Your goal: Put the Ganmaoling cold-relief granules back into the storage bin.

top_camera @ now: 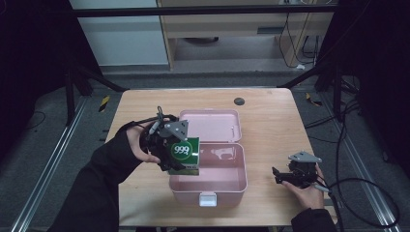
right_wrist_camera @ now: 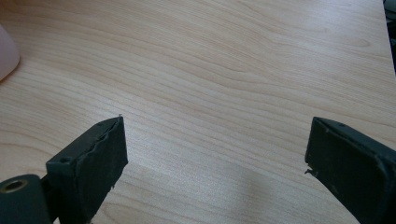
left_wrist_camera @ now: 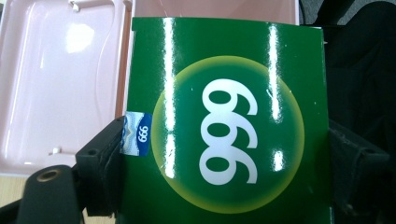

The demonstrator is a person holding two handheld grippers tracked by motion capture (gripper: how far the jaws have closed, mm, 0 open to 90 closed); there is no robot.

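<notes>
Sleeve and hand come in from the lower left of the high view, carrying the left gripper (top_camera: 180, 157) over the wooden table (top_camera: 270, 121). Its jaws are closed on the two sides of a green box (top_camera: 184, 153) printed with white "999" in a pale ring. In the left gripper view the box (left_wrist_camera: 224, 121) sits squarely between the black jaws, each pressed against one edge, with a small blue and white sticker (left_wrist_camera: 137, 134) right at the left jaw.

The box is held above the near left part of a pink case (top_camera: 239, 181), which lies open in the middle of the table. Its lid (top_camera: 212, 123) is folded back flat on the far side, and a white latch (top_camera: 208, 199) sits on the near wall. Whether the box touches the case floor cannot be told.

Farther back, a small dark round spot (top_camera: 239, 101) marks the tabletop.

At the right, the right gripper (top_camera: 278, 175) rests low near the table's near edge, well apart from the case. Its jaws stand wide apart with nothing between them, bare wood (right_wrist_camera: 224, 93) under them in the right gripper view.
</notes>
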